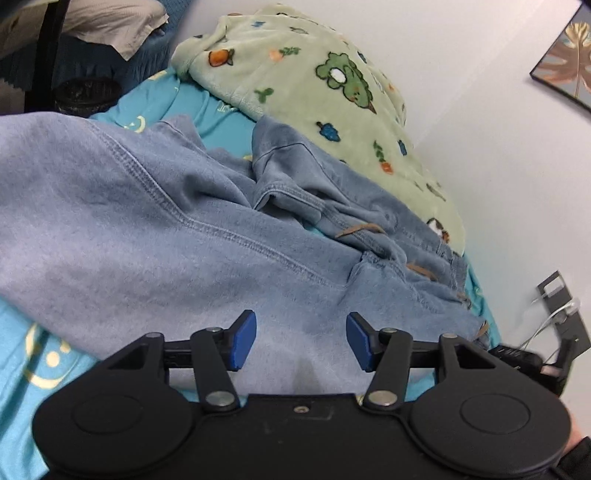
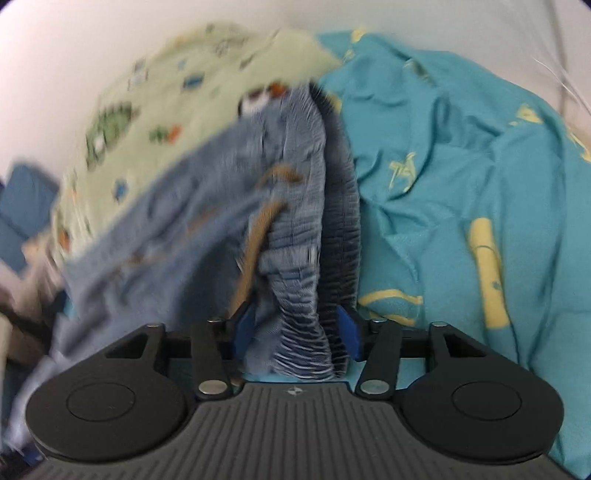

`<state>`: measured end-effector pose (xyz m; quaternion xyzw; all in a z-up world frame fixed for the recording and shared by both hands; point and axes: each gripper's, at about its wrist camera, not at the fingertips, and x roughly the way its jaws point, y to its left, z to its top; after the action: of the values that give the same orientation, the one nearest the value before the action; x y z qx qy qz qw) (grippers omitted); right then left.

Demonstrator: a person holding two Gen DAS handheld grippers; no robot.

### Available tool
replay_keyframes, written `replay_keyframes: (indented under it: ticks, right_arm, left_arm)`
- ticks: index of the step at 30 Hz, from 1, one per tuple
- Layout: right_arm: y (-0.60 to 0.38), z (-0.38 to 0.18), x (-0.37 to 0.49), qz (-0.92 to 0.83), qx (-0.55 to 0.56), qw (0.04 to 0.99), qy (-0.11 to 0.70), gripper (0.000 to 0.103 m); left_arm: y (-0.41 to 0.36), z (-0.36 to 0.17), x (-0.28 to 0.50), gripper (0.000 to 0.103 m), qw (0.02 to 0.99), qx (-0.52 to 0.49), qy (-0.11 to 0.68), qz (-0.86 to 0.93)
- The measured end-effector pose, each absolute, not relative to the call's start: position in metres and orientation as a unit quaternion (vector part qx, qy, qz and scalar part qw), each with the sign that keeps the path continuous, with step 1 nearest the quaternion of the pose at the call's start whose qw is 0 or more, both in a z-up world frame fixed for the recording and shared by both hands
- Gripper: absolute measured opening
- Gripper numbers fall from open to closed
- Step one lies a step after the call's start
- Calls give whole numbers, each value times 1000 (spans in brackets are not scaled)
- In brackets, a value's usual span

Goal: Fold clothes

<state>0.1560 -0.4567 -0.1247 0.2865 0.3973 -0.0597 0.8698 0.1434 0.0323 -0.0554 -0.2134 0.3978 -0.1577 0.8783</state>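
Light blue sweatpants [image 1: 155, 229] lie crumpled on a teal bedsheet [image 1: 33, 373], with a gathered waistband and a tan drawstring [image 1: 360, 229] at the far end. My left gripper [image 1: 301, 341] is open and empty just above the pale blue fabric. In the right wrist view, my right gripper [image 2: 297, 332] is shut on the ribbed waistband [image 2: 299, 295] of the sweatpants and holds it up off the bed, and the tan drawstring [image 2: 258, 236] hangs beside it. That view is blurred.
A pale green fleece blanket [image 1: 306, 77] with cartoon prints lies bunched behind the sweatpants by the white wall [image 1: 498, 147]. A framed picture [image 1: 569, 55] hangs on the wall. A pillow [image 1: 99, 22] lies at far left. The teal sheet [image 2: 461, 184] spreads out to the right.
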Motion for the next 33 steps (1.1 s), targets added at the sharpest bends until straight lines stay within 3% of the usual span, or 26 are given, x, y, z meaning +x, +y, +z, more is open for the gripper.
replay_keyframes:
  ticks: [5, 8, 10, 17, 23, 26, 29, 32, 33]
  right_arm:
    - [-433, -124, 172, -70, 211, 889, 399, 38]
    - [-430, -115, 171, -95, 212, 895, 380, 16]
    - [-431, -102, 164, -104, 230, 903, 347, 9]
    - [-429, -55, 150, -171, 181, 940, 234, 7]
    - [-463, -47, 145, -219, 180, 946, 156, 7]
    - [-488, -72, 148, -233, 214, 928, 196, 7]
    - [-517, -115, 147, -245, 297, 877, 288, 8]
    - [-533, -145, 136, -246, 361, 839, 323, 15]
    - [-535, -145, 134, -246, 370, 836, 324, 21]
  left_arm:
    - [40, -63, 152, 48, 869, -234, 410, -152]
    - [40, -57, 144, 47, 866, -231, 409, -174]
    - [37, -52, 138, 47, 867, -222, 406, -185]
    - [27, -40, 120, 48, 873, -195, 398, -205]
    - [22, -34, 114, 50, 874, -199, 384, -220]
    - [19, -38, 120, 50, 872, -197, 393, -216]
    - [20, -45, 128, 50, 868, -199, 407, -205]
    - [23, -49, 132, 50, 866, -205, 414, -193]
    - [25, -50, 133, 50, 865, -207, 416, -189]
